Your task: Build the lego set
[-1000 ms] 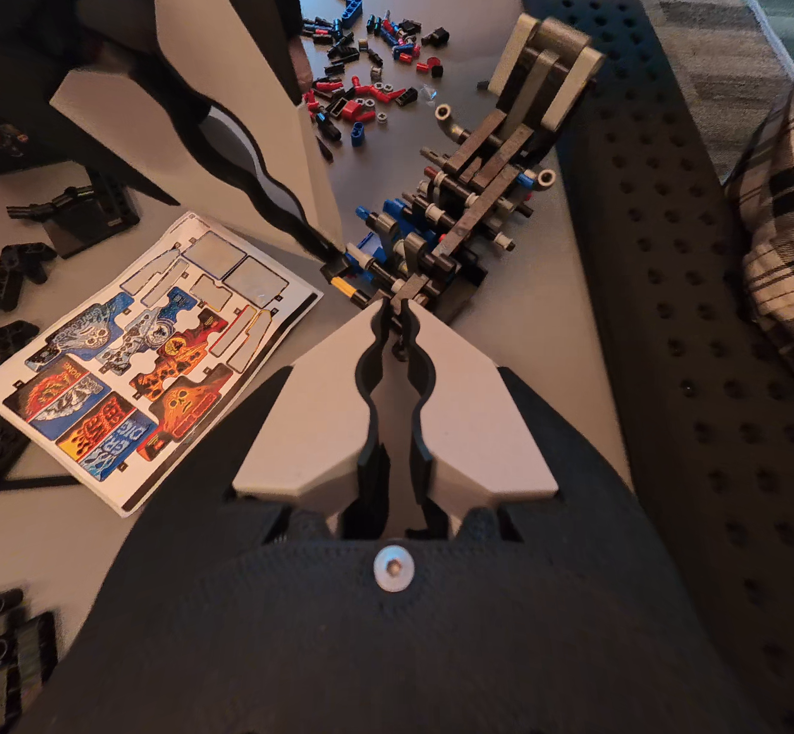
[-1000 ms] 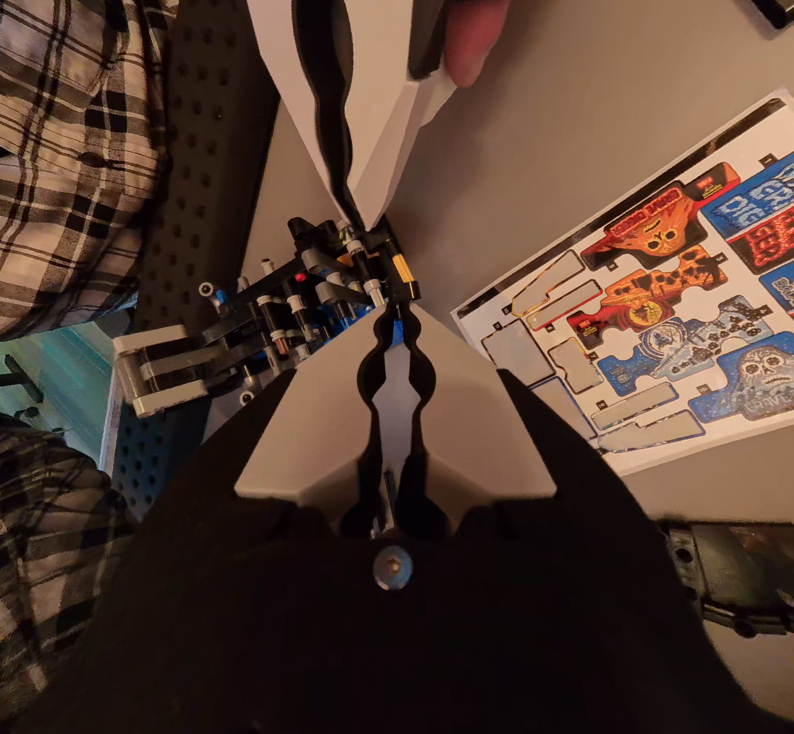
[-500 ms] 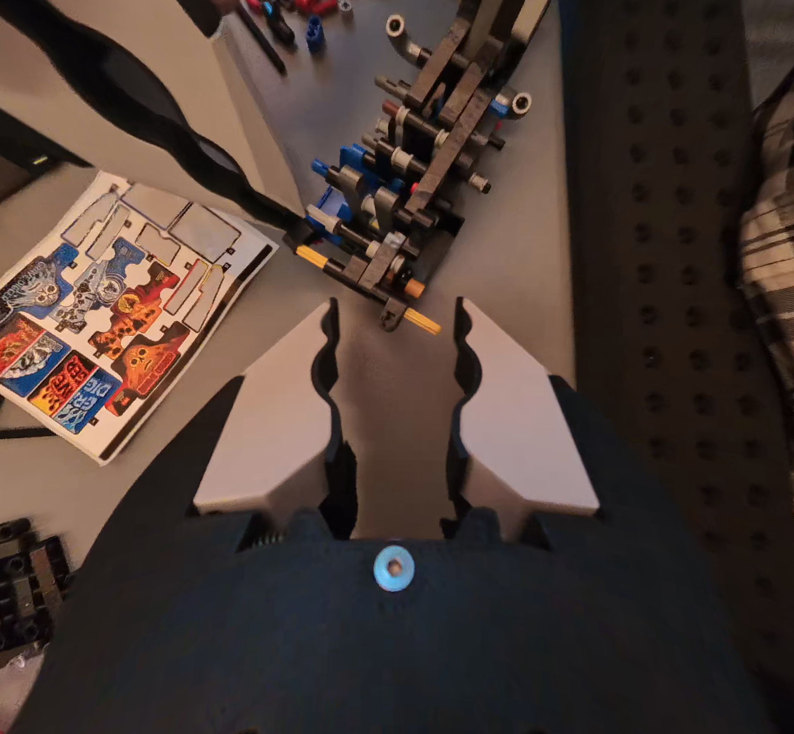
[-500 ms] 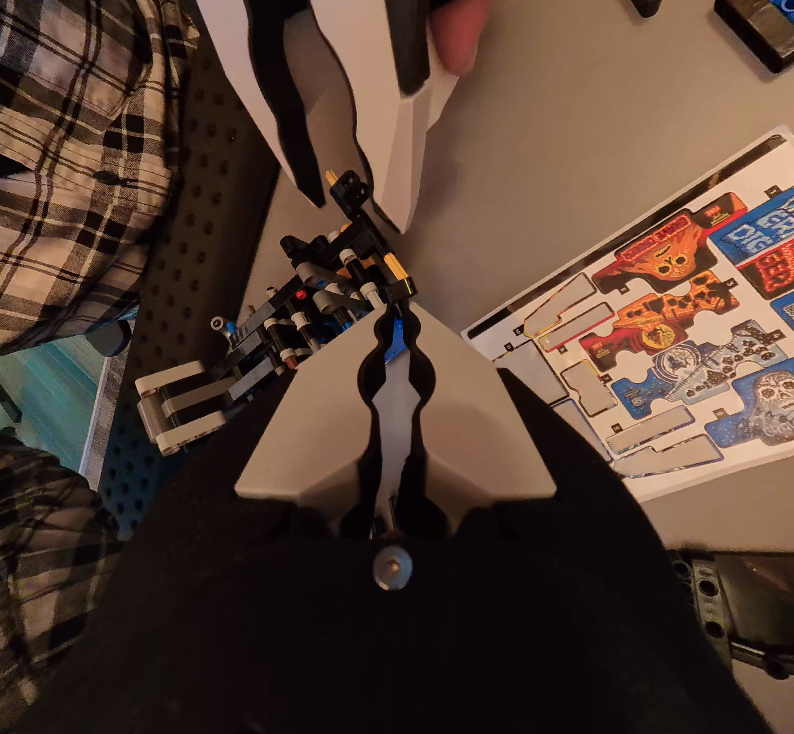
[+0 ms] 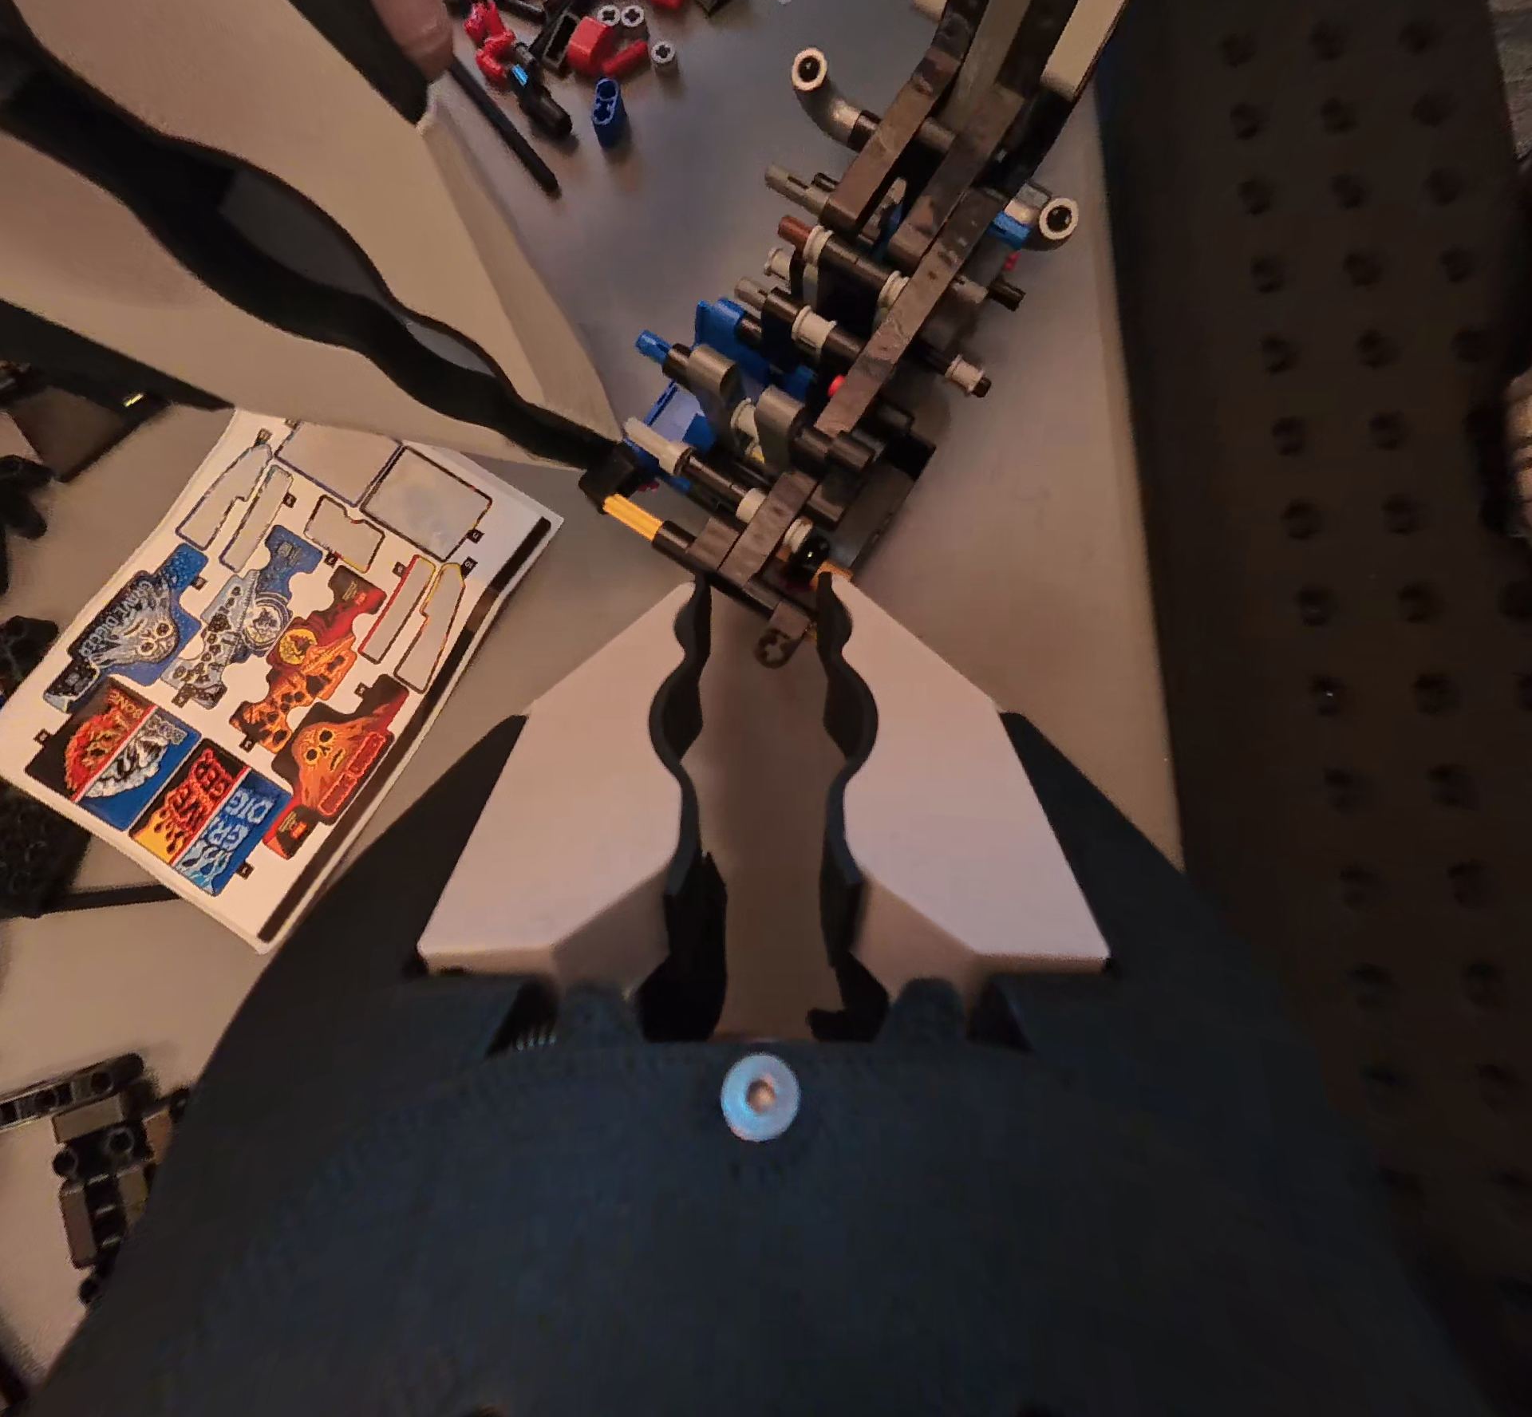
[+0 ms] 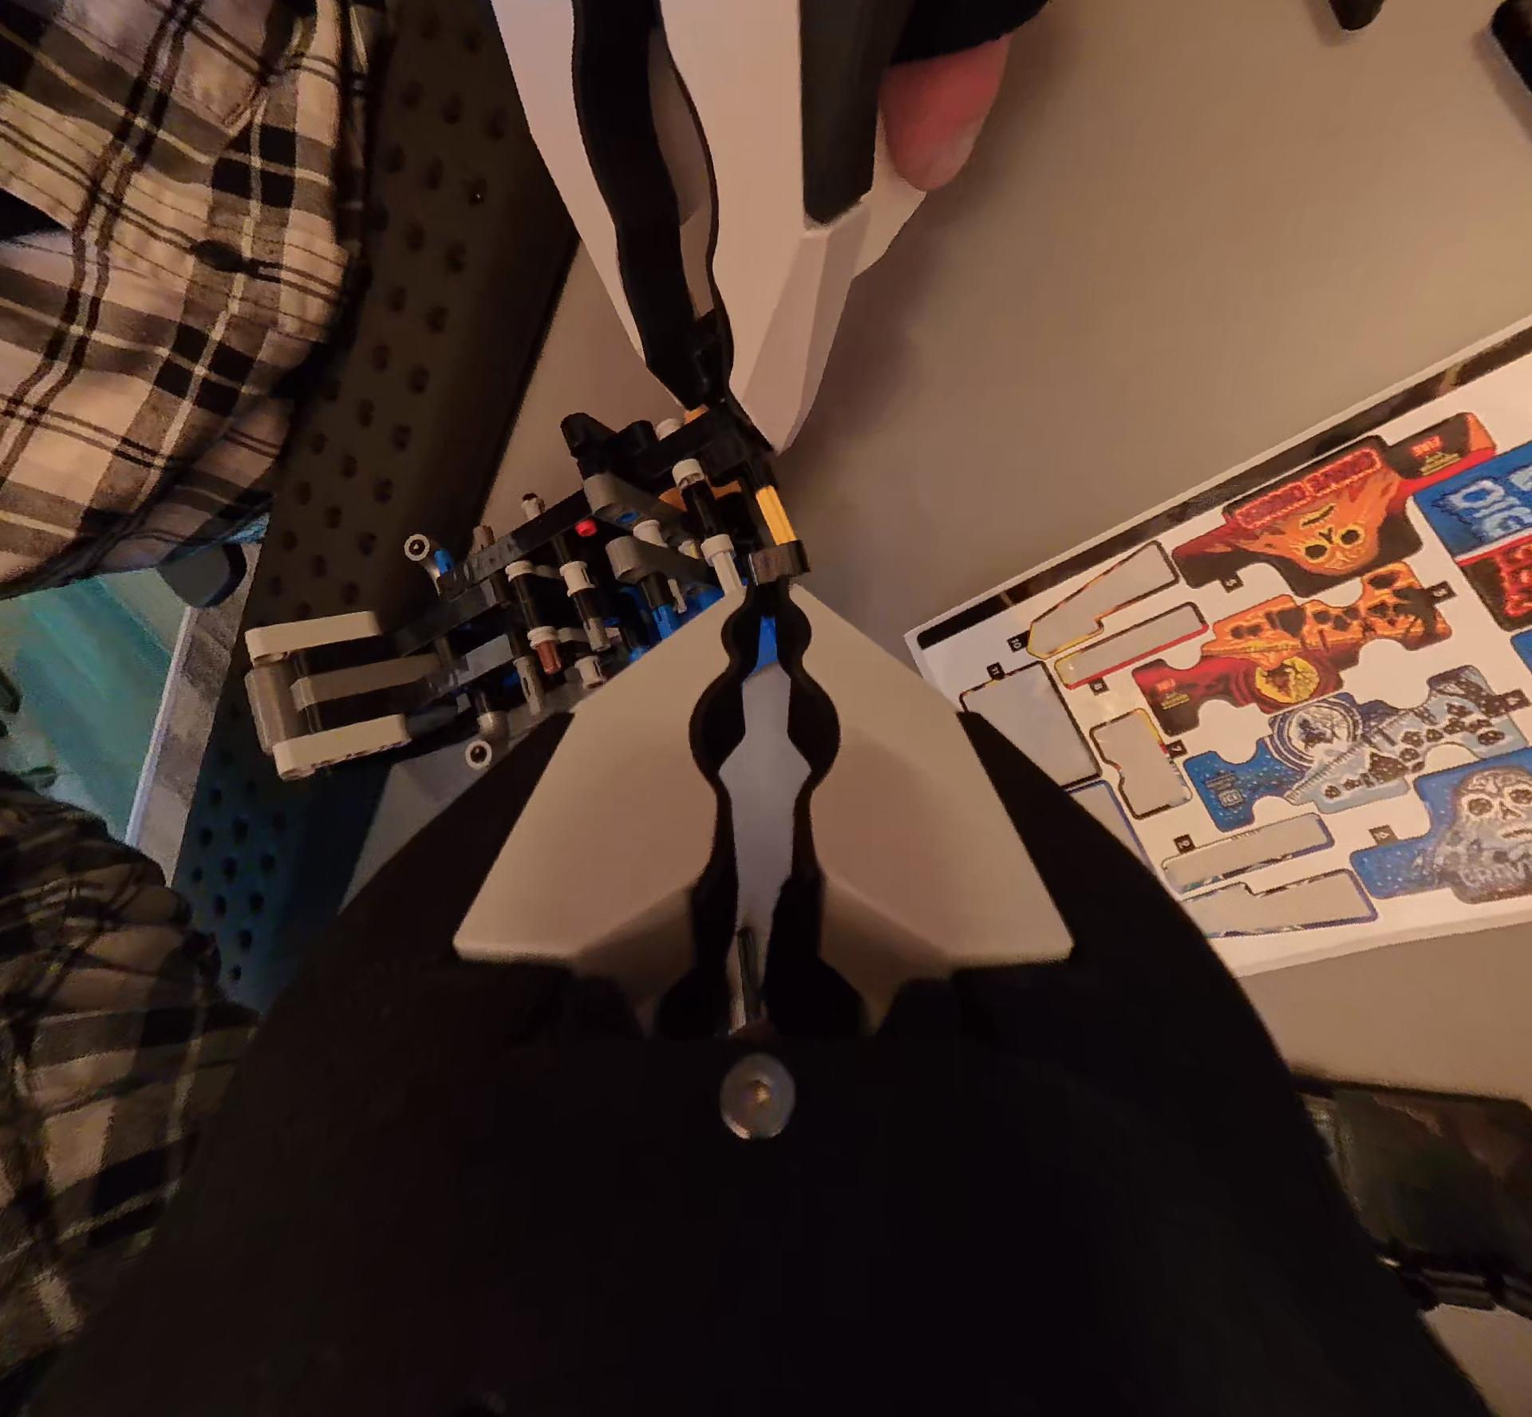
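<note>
**Both grippers at the near corner of the Lego assembly**

On the grey tabletop (image 5: 1020,631), a long Lego Technic assembly (image 5: 862,349) of black beams, grey pins and blue parts was laid beside a dark perforated mat (image 5: 1326,465). The left gripper (image 5: 761,600) was held at the assembly's near end with its jaws parted, a small black connector (image 5: 779,635) standing between the tips; whether the pads were touching it could not be told. The right gripper (image 6: 767,605) was seen closed on a blue piece (image 6: 769,635) at the assembly's corner, next to a yellow axle (image 6: 773,503). A colourful sticker sheet (image 5: 249,664) was lying flat just beside the assembly. Loose red, black and blue pieces (image 5: 597,18) were scattered farther off on the table. A plaid sleeve (image 6: 149,217) was visible past the mat.
</note>
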